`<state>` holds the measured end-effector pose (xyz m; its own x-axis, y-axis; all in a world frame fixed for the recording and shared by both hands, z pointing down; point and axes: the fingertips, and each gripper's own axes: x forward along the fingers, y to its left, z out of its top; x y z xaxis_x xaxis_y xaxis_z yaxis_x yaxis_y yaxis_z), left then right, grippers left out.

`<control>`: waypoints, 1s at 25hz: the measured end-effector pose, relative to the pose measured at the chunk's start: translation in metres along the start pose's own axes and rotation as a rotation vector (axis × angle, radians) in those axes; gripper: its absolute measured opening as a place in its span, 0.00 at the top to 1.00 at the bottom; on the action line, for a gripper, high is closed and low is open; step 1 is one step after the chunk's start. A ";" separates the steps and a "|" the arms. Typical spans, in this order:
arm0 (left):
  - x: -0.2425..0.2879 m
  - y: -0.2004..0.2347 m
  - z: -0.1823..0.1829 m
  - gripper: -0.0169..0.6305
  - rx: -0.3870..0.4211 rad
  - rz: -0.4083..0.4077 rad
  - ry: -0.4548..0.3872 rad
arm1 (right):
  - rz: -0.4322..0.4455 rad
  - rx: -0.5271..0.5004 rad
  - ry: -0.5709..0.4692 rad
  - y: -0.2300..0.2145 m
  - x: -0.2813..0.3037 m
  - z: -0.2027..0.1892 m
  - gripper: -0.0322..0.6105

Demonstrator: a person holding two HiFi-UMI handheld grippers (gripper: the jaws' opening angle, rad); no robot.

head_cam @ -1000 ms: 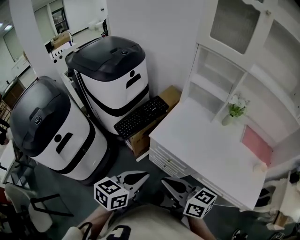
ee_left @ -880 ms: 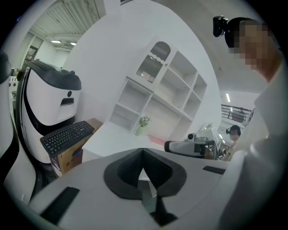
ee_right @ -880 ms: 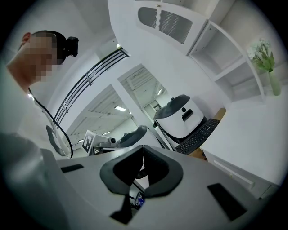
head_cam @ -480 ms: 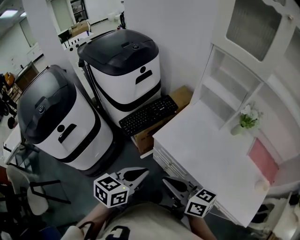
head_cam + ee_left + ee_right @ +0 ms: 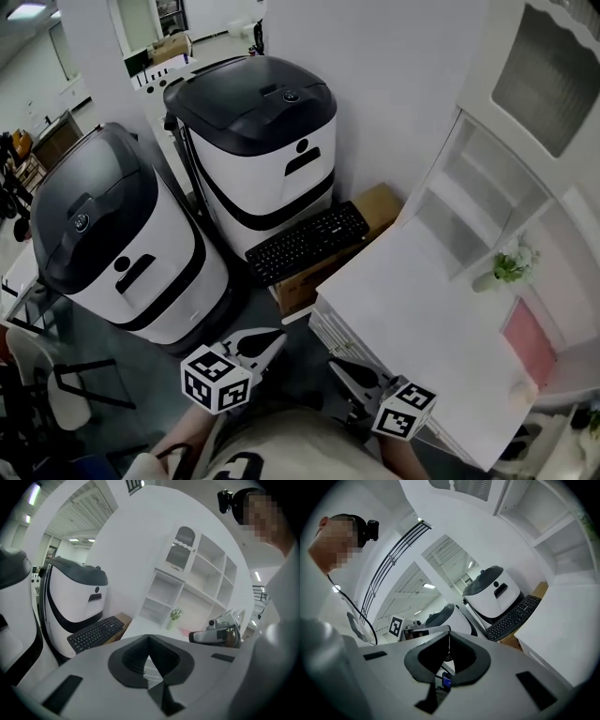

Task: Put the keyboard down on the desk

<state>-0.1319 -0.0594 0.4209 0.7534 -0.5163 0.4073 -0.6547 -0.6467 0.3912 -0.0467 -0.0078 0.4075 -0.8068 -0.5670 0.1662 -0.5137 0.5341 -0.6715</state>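
A black keyboard (image 5: 307,242) lies on a cardboard box (image 5: 367,223) between the white desk (image 5: 422,319) and a white-and-black machine; it also shows as the keyboard (image 5: 96,633) in the left gripper view and the keyboard (image 5: 513,618) in the right gripper view. My left gripper (image 5: 272,339) is low in the head view, shut and empty, well short of the keyboard. My right gripper (image 5: 339,370) is beside it, near the desk's front corner, also shut with nothing in it. In the gripper views the left gripper (image 5: 149,637) and the right gripper (image 5: 449,631) have their tips together.
Two tall white machines with black lids (image 5: 258,141), (image 5: 112,234) stand left of the box. The desk carries a white shelf unit (image 5: 497,187), a small potted plant (image 5: 511,267) and a pink sheet (image 5: 528,339). A chair (image 5: 56,394) stands at lower left.
The view has swung, so the desk, keyboard and machines have slid right and down in the head view. Both grippers remain shut at the bottom of the view.
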 end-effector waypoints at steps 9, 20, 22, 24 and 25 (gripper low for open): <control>0.013 0.099 0.008 0.95 -0.064 0.023 0.037 | -0.063 0.033 0.082 -0.021 0.074 0.008 0.91; 0.020 0.211 -0.001 0.95 -0.175 0.110 0.083 | -0.083 0.038 0.165 -0.024 0.150 0.019 0.91; 0.025 0.224 -0.003 0.95 -0.204 0.092 0.091 | -0.089 0.048 0.167 -0.026 0.159 0.021 0.91; 0.031 0.235 -0.006 0.95 -0.216 0.076 0.109 | -0.093 0.062 0.166 -0.028 0.169 0.022 0.91; 0.035 0.239 -0.008 0.95 -0.220 0.066 0.121 | -0.095 0.068 0.167 -0.028 0.172 0.023 0.91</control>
<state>-0.2625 -0.2278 0.5356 0.7041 -0.4739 0.5288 -0.7101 -0.4694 0.5248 -0.1647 -0.1348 0.4388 -0.7958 -0.4980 0.3445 -0.5734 0.4366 -0.6933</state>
